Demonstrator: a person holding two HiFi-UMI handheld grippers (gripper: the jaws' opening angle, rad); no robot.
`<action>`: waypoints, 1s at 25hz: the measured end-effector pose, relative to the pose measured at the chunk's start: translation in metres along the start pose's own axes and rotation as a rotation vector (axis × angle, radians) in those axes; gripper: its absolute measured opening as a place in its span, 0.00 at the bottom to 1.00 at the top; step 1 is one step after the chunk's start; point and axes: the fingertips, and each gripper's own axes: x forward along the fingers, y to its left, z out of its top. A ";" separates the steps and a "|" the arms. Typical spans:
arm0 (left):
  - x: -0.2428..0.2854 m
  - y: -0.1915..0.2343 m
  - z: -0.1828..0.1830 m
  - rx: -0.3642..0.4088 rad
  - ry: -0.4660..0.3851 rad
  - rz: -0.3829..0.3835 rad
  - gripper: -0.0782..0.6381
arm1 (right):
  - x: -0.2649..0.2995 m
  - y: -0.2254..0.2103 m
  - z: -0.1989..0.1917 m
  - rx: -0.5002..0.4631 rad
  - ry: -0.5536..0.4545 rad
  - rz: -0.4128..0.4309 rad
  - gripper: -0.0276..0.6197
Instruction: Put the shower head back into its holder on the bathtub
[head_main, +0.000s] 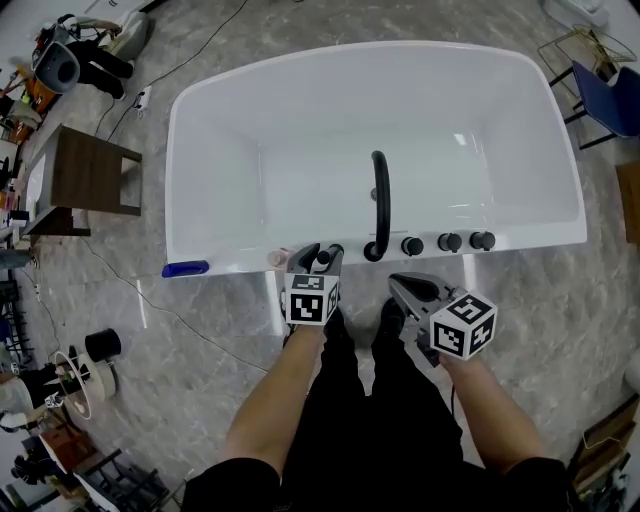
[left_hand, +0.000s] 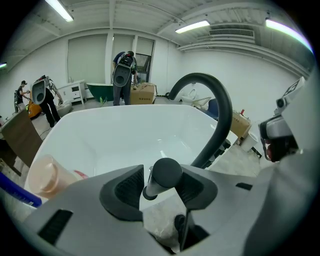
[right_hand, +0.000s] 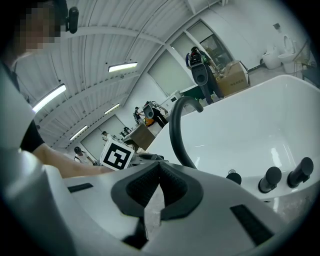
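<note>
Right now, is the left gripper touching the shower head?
Cannot tell. Left gripper view: shower head sits inside left gripper; clear gap at one pad, other pad overlapped by its end.

- Grey moulded housings on left hand-held gripper (head_main: 318, 256) and right hand-held gripper (head_main: 397, 283).
- Black ribbed pads (left_hand: 125, 186) line the jaws.
- White cube (head_main: 312, 298) with black square markers on each.
- Worn: black trousers (head_main: 370, 420), dark shoes (head_main: 338, 325).

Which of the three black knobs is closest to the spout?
The leftmost knob in the head view, beside the spout; the others sit farther right.
</note>
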 end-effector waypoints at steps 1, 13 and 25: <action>-0.001 0.000 -0.001 0.001 0.001 0.001 0.38 | -0.001 0.000 -0.001 0.001 0.000 0.002 0.07; -0.001 0.000 0.002 0.021 0.031 -0.004 0.32 | -0.010 0.001 0.010 -0.012 -0.014 0.000 0.07; -0.012 -0.004 0.027 0.045 -0.010 0.022 0.36 | -0.015 -0.001 0.021 -0.006 -0.028 0.029 0.07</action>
